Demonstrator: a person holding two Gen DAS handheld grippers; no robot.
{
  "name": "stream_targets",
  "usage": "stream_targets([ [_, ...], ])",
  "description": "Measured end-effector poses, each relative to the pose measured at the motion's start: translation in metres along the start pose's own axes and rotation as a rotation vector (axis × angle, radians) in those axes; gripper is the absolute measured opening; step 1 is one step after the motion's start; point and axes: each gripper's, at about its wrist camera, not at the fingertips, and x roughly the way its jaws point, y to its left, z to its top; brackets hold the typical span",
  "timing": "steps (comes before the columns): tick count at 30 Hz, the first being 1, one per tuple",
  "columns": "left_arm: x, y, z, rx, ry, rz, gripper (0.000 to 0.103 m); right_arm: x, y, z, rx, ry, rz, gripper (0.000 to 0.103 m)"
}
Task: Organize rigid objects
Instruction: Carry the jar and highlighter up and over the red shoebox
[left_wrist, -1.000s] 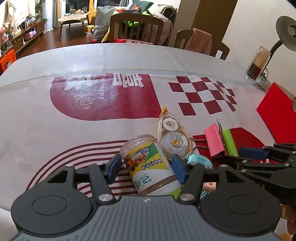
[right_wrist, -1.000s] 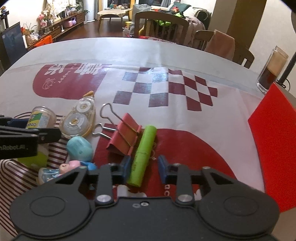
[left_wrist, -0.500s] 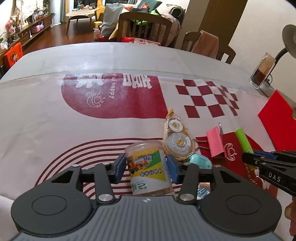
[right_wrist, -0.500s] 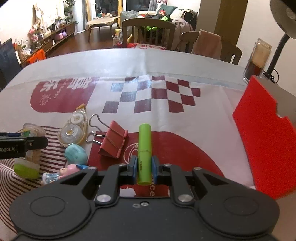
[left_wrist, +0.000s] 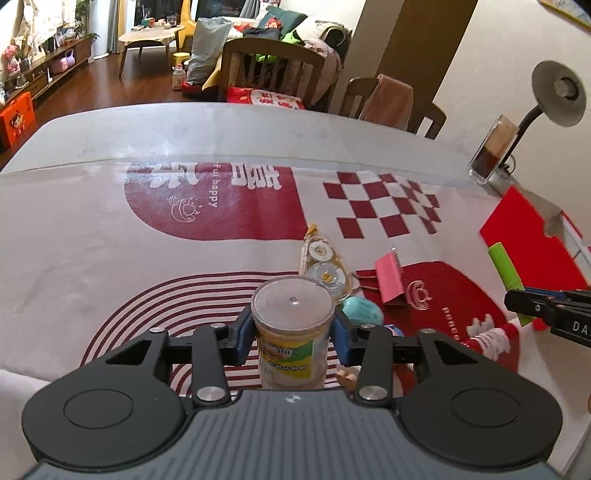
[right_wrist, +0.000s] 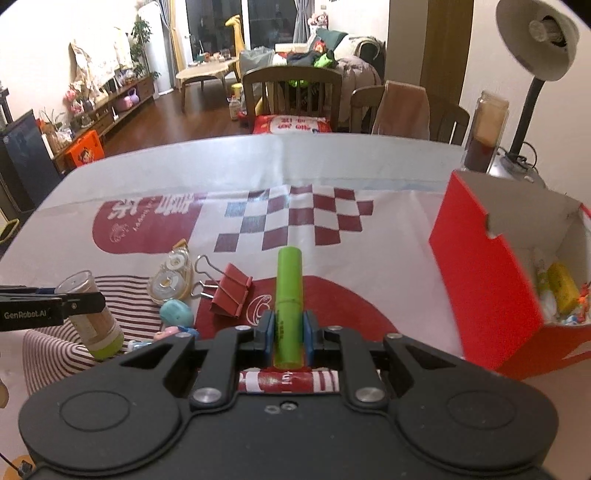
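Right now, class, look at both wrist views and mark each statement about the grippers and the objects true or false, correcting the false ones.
1. The left gripper is shut on the jar. True.
2. The right gripper is open over the clip. False: it is shut on the green marker; the clip lies on the table to its left.
3. The red box is open at the top and already has items inside. True.
4. The jar lies flat on the cloth. False: it is held roughly upright, clear end up.
5. The tape dispenser sits inside the box. False: it lies on the cloth beside the clip.
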Motion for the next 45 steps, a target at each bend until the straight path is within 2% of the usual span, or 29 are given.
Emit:
stream_targets([
  [11, -0.042, -0.028, 0.012, -0.013, -0.059, -0.093, 0.042, -0.044, -0.036, 0.012, 0.005, -0.034, -0.021, 0.015],
  [22, -0.053, -0.102, 0.035, 0.052, -0.083, -0.192, 0.042, -0.063, -0.099, 0.023, 0.027, -0.070, -0.067, 0.015],
  [36, -0.034, -0.216, 0.067, 0.154, -0.109, -0.286, 0.042, -0.061, -0.196, 0.030, 0.073, -0.081, -0.104, 0.015],
  [45, -0.002, -0.286, 0.077, 0.210, -0.080, -0.308, 0.042, -0.049, -0.252, 0.030, 0.093, -0.066, -0.124, 0.015],
])
